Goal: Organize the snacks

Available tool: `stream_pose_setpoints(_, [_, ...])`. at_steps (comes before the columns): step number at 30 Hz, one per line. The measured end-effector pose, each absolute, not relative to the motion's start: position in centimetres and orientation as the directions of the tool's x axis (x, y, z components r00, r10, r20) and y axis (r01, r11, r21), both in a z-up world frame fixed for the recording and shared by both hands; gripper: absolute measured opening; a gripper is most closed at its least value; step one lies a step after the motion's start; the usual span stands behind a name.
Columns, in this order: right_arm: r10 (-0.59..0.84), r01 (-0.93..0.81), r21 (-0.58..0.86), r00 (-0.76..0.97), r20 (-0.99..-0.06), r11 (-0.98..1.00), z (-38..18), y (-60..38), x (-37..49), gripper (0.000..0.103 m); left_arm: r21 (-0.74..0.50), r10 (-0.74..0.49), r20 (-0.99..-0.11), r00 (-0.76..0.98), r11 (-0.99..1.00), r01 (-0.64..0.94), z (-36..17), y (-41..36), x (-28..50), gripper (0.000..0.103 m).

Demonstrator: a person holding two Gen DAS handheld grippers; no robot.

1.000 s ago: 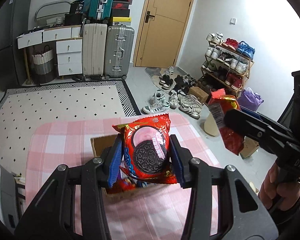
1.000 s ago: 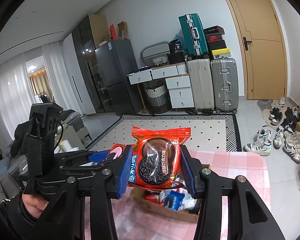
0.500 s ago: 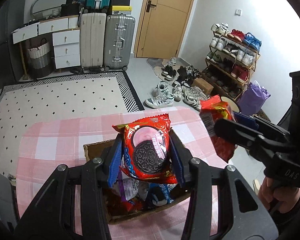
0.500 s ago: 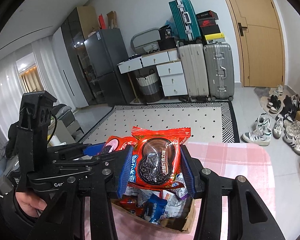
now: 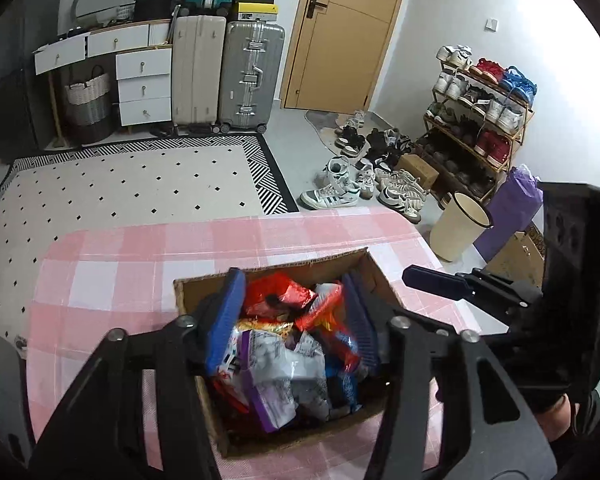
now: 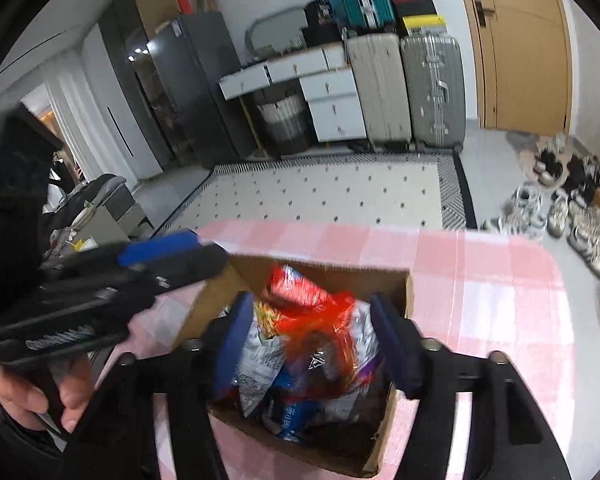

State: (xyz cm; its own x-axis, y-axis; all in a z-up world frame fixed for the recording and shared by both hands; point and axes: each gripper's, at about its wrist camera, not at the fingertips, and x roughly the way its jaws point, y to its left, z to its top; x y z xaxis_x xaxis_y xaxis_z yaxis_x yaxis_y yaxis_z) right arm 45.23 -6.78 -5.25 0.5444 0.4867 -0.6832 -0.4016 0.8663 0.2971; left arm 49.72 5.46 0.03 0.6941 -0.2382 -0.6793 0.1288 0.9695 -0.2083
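Over the box: we find both grippers poised above one open cardboard box [image 5: 284, 436] on the pink checked tablecloth [image 5: 140, 256]
Snacks: a loose heap of snack packets [image 5: 284, 360] lies inside the box; red, white, purple and blue wrappers overlap, so we cannot count them
Left gripper [image 5: 292, 320]: jaws have just been opening; they stand spread, pads clear of any packet, the heap directly below and ahead
Right gripper [image 6: 312, 340]: jaws have just been opening; a blurred red packet [image 6: 320, 316] sits between the blue pads, apparently released and dropping
Key relation: the box's long axis runs away from both tools; we judge neither hand clearly nearer, left over the near-left part, right over the right part
Count: two grippers, one box, one visible hand [image 6: 40, 396] gripping the left tool
Next move: we judge both must lift out clear of the walls
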Motion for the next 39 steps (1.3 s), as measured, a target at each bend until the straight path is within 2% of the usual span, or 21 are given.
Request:
stream_pose_setpoints(8, [0.496,-0.403,0.297,0.611,-0.617,0.866,-3.5,-8.1,42.4,0.064,-0.194,-0.215,-0.661,0.719,0.975,0.112,0.3,6.4,46.3,0.057])
stream_pose_setpoints(11, [0.495,-0.415,0.278,0.639,-0.588,0.866,-1.5,-8.8,40.4,0.064,-0.184,-0.201,-0.642,0.74,0.977,0.107,1.2,6.2,44.3,0.067])
stream_pose_setpoints(15, [0.498,-0.424,0.267,0.669,-0.553,0.866,0.8,-10.0,37.3,0.069,-0.156,-0.181,-0.608,0.773,0.982,0.108,2.6,5.7,40.2,0.071])
stream_pose_setpoints(18, [0.497,-0.428,0.255,0.698,-0.515,0.867,2.3,-11.0,34.2,0.074,-0.128,-0.151,-0.577,0.803,0.987,0.094,3.9,5.2,36.7,0.081])
stream_pose_setpoints(21, [0.505,-0.438,0.252,0.724,-0.471,0.863,3.4,-11.7,30.7,0.083,-0.109,-0.139,-0.547,0.825,0.99,0.094,4.8,4.6,33.2,0.082])
stream_pose_setpoints(26, [0.503,-0.444,0.236,0.761,-0.411,0.864,4.4,-12.7,24.8,0.09,-0.089,-0.12,-0.514,0.849,0.992,0.087,6.0,3.9,27.6,0.086])
stream_pose_setpoints(29, [0.505,-0.445,0.24,0.772,-0.385,0.863,4.6,-13.6,21.6,0.091,-0.102,-0.124,-0.494,0.861,0.991,0.084,6.3,3.9,24.4,0.095])
stream_pose_setpoints(30, [0.504,-0.446,0.235,0.777,-0.377,0.864,4.6,-13.8,20.4,0.092,-0.106,-0.122,-0.486,0.865,0.991,0.081,6.4,4.0,23.5,0.103])
stream_pose_setpoints(39, [0.474,-0.423,0.214,0.801,-0.365,0.88,1.7,-15.3,13.4,0.097,-0.095,-0.087,-0.471,0.878,0.994,0.048,3.6,4.7,15.9,0.103])
